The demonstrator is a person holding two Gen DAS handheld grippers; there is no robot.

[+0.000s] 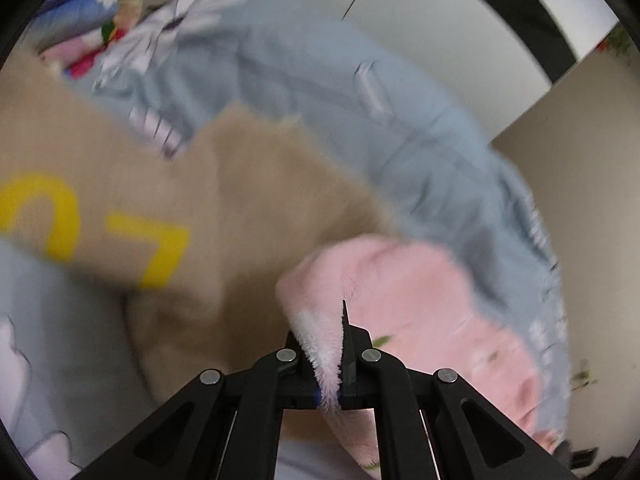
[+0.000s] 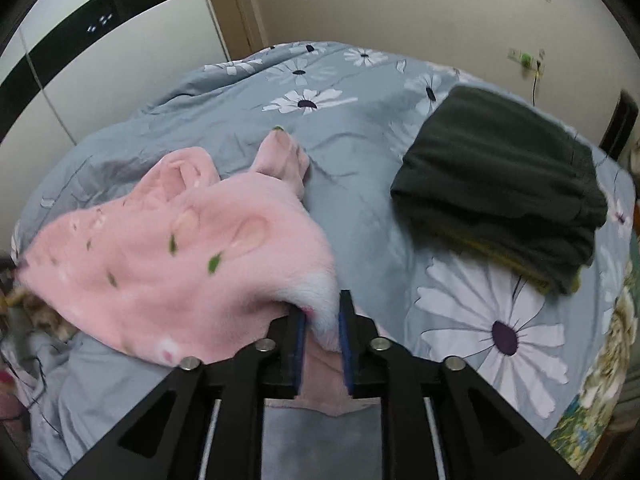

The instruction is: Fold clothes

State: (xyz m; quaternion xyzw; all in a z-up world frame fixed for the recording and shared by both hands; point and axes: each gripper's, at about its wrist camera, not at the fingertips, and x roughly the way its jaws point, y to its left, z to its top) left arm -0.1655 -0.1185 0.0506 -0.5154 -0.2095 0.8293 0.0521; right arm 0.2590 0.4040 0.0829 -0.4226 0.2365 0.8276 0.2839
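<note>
A fluffy pink garment (image 2: 168, 256) with small green leaf prints lies spread over a grey-blue flowered bedspread (image 2: 360, 152). My right gripper (image 2: 322, 312) is shut on a white-edged part of it, near the view's lower middle. In the left wrist view my left gripper (image 1: 324, 340) is shut on another white-trimmed edge of the pink garment (image 1: 420, 300). That view is blurred by motion.
A folded dark grey garment (image 2: 504, 184) with a yellow-green layer under it lies on the bedspread to the right. A tan garment (image 1: 224, 208) with yellow digits lies left of the left gripper. Colourful bedding (image 1: 88, 4) is heaped at the far left. White wardrobe doors (image 2: 100, 60) stand behind the bed.
</note>
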